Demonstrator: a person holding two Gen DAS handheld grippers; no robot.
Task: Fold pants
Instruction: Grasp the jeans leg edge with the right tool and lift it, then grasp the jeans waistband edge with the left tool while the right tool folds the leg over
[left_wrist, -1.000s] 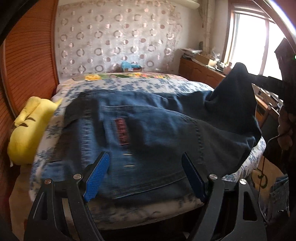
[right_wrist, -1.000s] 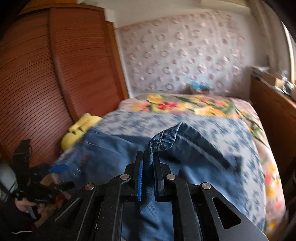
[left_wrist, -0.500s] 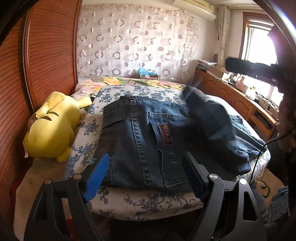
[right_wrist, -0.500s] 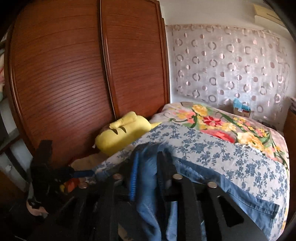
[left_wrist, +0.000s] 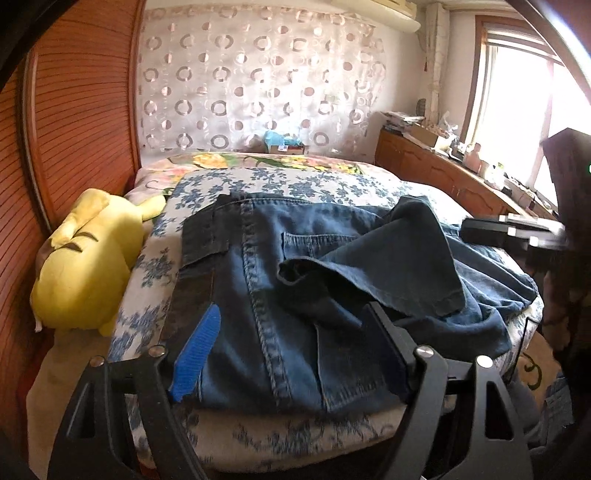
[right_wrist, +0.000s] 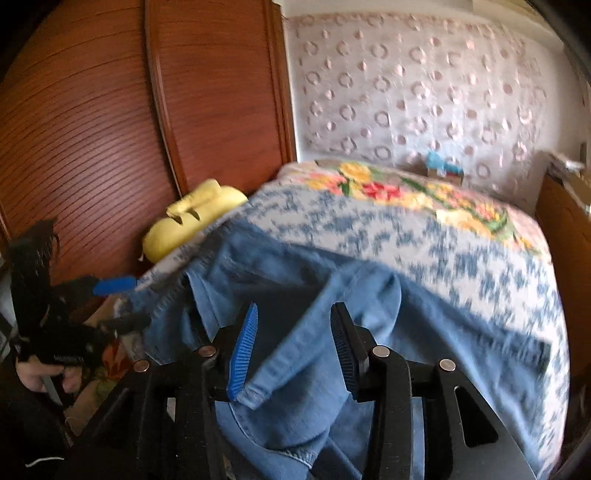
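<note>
Dark blue jeans (left_wrist: 280, 295) lie on the bed, waist towards me, with one leg (left_wrist: 402, 258) thrown back over the seat in a loose fold. My left gripper (left_wrist: 291, 350) hangs over the waistband with its jaws wide and closing a little; its pads press on nothing. In the right wrist view the leg's hem (right_wrist: 295, 354) lies slack between the pads of my right gripper (right_wrist: 293, 354), whose jaws are opening and do not press the cloth. The right gripper (left_wrist: 509, 230) shows black at the jeans' right side. The left gripper (right_wrist: 110, 286) is at the bed's left corner.
A yellow plush toy (left_wrist: 85, 266) lies at the bed's left edge against the wooden wardrobe (left_wrist: 74, 122). The bedspread (left_wrist: 295, 184) is blue-flowered, with a bright flowered cover behind. A wooden sideboard (left_wrist: 443, 173) with clutter runs under the window on the right.
The right gripper carried the leg over the seat of the jeans and let it go; its jaws went from shut on the hem to apart. The leg now lies slack on the jeans.
</note>
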